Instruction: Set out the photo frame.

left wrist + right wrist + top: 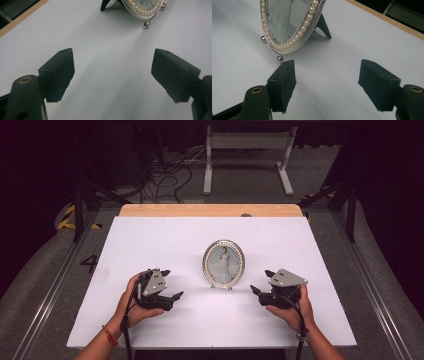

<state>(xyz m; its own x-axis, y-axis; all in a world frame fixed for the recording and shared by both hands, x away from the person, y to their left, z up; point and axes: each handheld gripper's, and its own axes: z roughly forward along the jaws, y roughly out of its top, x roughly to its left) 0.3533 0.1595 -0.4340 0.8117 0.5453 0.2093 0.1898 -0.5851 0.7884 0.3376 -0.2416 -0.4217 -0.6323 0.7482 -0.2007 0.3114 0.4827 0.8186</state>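
Frame (223, 263) stands upright; left gripper (170, 285) and right gripper (262, 287) gape empty. Approach level, avoid tipping.

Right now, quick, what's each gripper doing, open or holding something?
Left gripper: open, holding nothing, clear of the picture frame.
Right gripper: open, holding nothing, beside the frame.

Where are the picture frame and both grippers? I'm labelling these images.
picture frame (223, 262), high view, on the photo's middle.
left gripper (170, 284), high view, between its fingertips.
right gripper (262, 281), high view, between its fingertips.
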